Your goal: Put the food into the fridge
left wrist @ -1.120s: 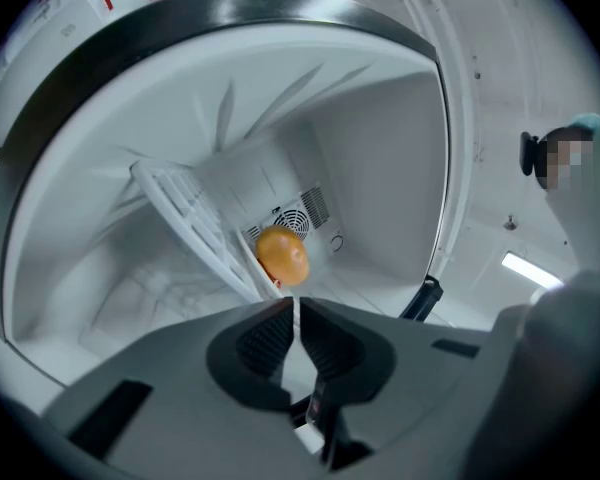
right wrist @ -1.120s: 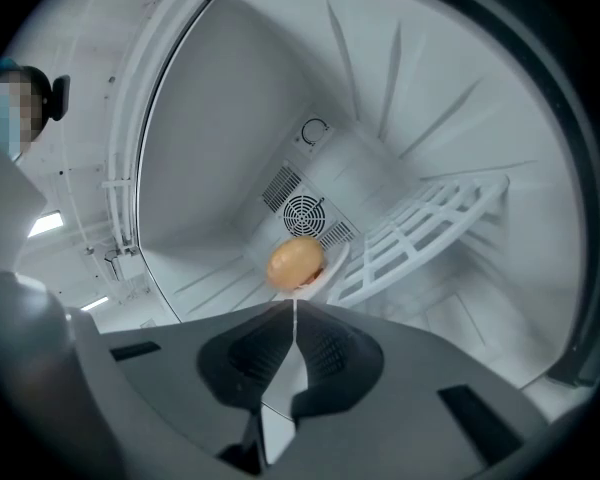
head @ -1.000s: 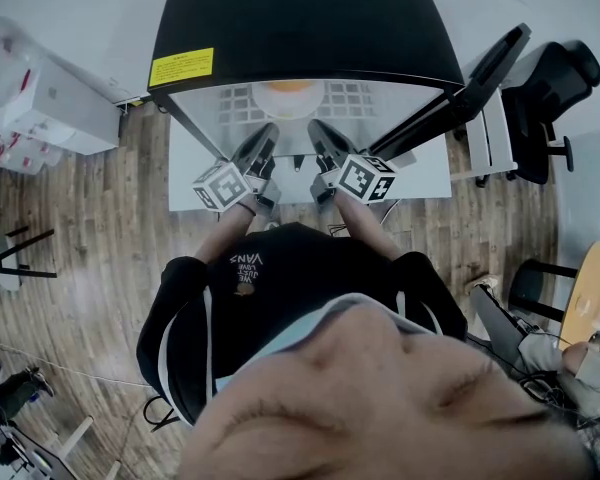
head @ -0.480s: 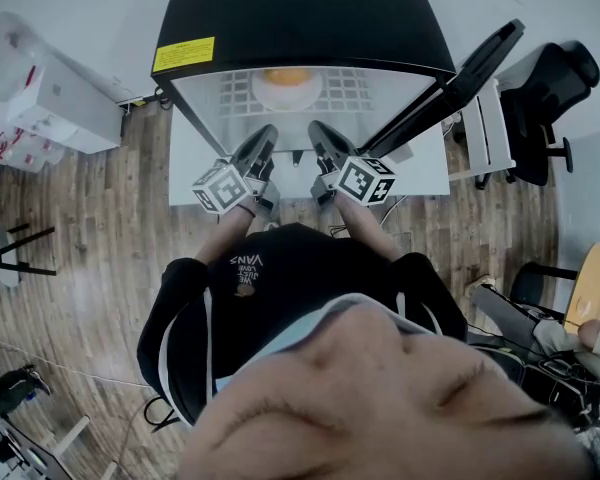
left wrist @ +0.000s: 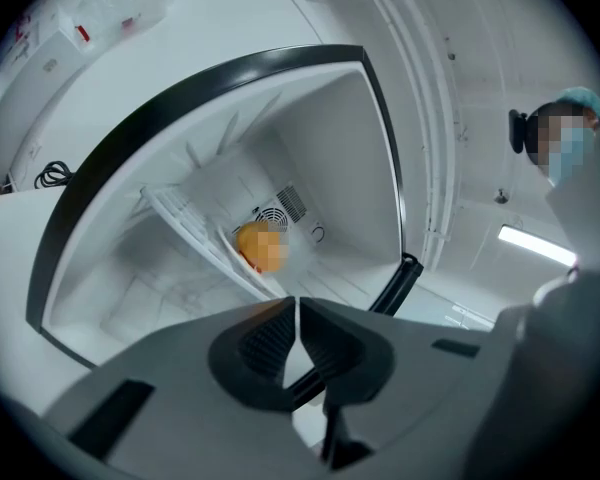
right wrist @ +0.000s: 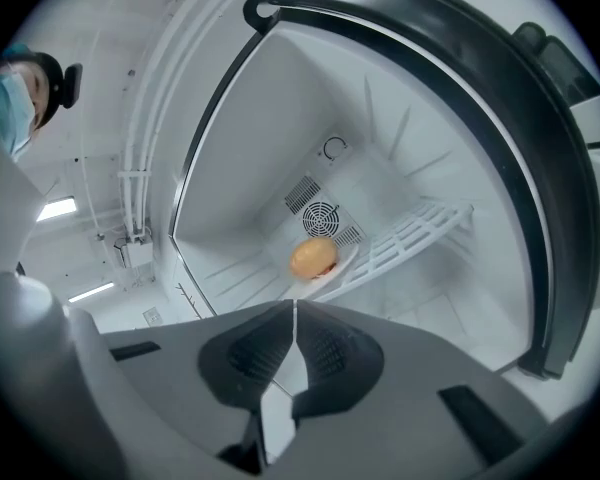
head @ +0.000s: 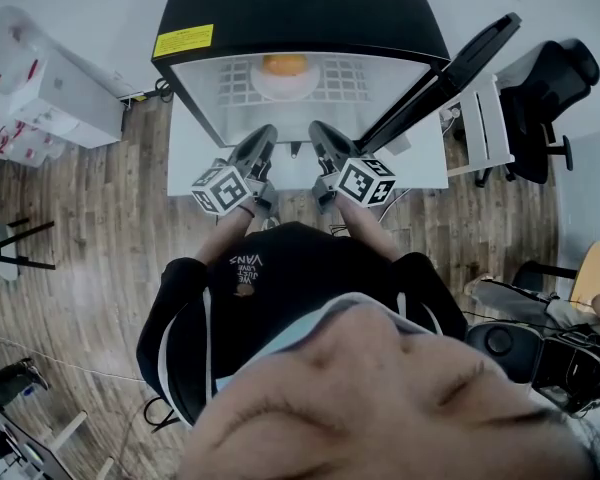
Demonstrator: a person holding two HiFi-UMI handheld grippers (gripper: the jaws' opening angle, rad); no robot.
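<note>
The small black fridge [head: 300, 13] stands open, its door [head: 450, 78] swung out to the right. An orange bun-like food [head: 284, 65] lies on a white plate [head: 280, 86] on the wire shelf [head: 350, 80] inside. The food [right wrist: 313, 258] and the shelf [right wrist: 410, 238] also show in the right gripper view, and the food [left wrist: 260, 246] in the left gripper view. My left gripper [head: 264, 140] and right gripper [head: 320, 136] hover side by side in front of the opening, both shut and empty, apart from the food.
A white box [head: 50, 93] stands at the left of the fridge. A black office chair [head: 550, 88] is at the right. Wooden floor [head: 90, 238] lies around the person. A round table edge [head: 590, 278] shows at far right.
Both grippers have drawn back a little from the fridge opening; more of the shelf with the plate and food shows beyond them. The jaws stay shut.
</note>
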